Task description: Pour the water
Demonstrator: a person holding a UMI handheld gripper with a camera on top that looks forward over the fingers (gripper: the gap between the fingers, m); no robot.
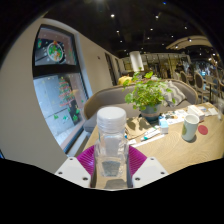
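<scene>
Risk: the bottle (111, 146) has its white cap (111, 119) on, so from where I'm standing no water comes out until that's off. Tip it now and nothing pours, or the cap gives way partway and it slops.

Risk, part two: clear plastic, probably thin walled. Squeeze too hard and it could buckle; too soft and it might slide down through the pads when tilted. Just my guess though.

Risk, part three: the white cup (190, 127) looks like the likely target, and it sits well off to the right of the bottle and farther back on the wooden table (175, 150). The potted plant (148, 97) stands behind the bottle, between it and the cup, so a lazy swing could clip leaves.

Bottle vs jaws: it's right between the two fingers, upright, with the pink pads (87, 158) against either side of its lower body.

Jaws: the gripper (111, 165) looks clamped on the bottle, both pads seeming to touch it, no gap I can spot.

Bottle location: nearest thing to us, in front of the plant, at the near edge of the table.
</scene>
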